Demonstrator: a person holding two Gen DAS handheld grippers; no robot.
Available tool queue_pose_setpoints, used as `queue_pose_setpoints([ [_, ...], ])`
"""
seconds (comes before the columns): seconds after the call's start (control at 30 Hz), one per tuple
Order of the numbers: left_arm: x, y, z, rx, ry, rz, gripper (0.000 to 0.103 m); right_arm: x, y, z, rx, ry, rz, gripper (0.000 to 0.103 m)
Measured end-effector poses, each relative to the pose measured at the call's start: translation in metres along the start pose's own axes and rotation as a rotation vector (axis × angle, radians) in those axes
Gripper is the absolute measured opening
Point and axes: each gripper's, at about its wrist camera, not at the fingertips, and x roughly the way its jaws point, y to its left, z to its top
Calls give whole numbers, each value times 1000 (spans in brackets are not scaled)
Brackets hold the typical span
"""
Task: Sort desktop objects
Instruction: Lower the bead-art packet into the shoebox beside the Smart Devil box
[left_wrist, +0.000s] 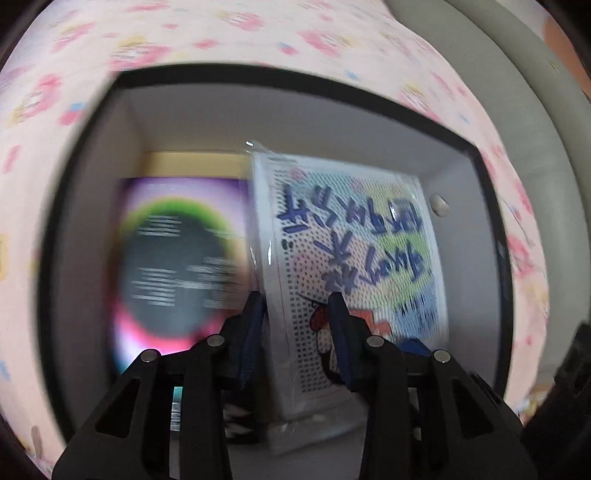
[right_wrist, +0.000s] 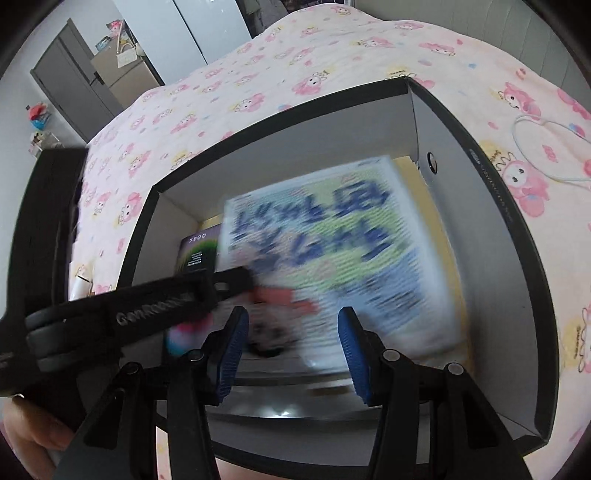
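Note:
A black cardboard box with a pale inside (left_wrist: 92, 206) (right_wrist: 476, 229) lies open on a pink patterned bedspread. My left gripper (left_wrist: 295, 306) is shut on a white book with blue lettering on a dotted cover (left_wrist: 354, 251) and holds it inside the box; in the right wrist view the book (right_wrist: 332, 258) is blurred and the left gripper (right_wrist: 229, 280) comes in from the left. A purple and green book (left_wrist: 177, 266) (right_wrist: 195, 251) lies flat on the box floor beside it. My right gripper (right_wrist: 291, 350) is open and empty above the box's near side.
The bedspread (right_wrist: 295, 74) surrounds the box. A white cable (right_wrist: 546, 147) lies on it at the right. A yellow item (left_wrist: 192, 164) shows at the back of the box floor. A grey door (right_wrist: 74, 85) and furniture stand beyond the bed.

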Motion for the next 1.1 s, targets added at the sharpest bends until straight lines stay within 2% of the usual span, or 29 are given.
queue_pose_setpoints([
  [0.07, -3, 1, -2, -4, -11, -6, 34, 2, -2, 0, 7, 10, -23, 46],
  [0.23, -12, 13, -6, -25, -33, -11, 34, 1, -4, 1, 11, 10, 1, 47],
  [0.37, -12, 16, -10, -16, -11, -22, 34, 3, -3, 2, 7, 20, 6, 47],
  [0.5, -21, 17, -12, 14, -39, -12, 34, 1, -3, 1, 8, 17, 16, 47],
  [0.6, -42, 11, -18, 71, -88, 34, 34, -1, -4, -1, 14, 2, 15, 47],
  [0.73, -79, 7, -33, 143, -191, 110, 34, -7, -5, -3, 31, -46, -28, 47],
  [0.93, -114, 1, -44, 193, -300, 179, 34, -35, -2, -5, 37, -163, 27, 46],
  [1.1, -147, -10, -61, 215, -373, 196, 36, -72, 25, -23, -18, -227, 85, 46],
])
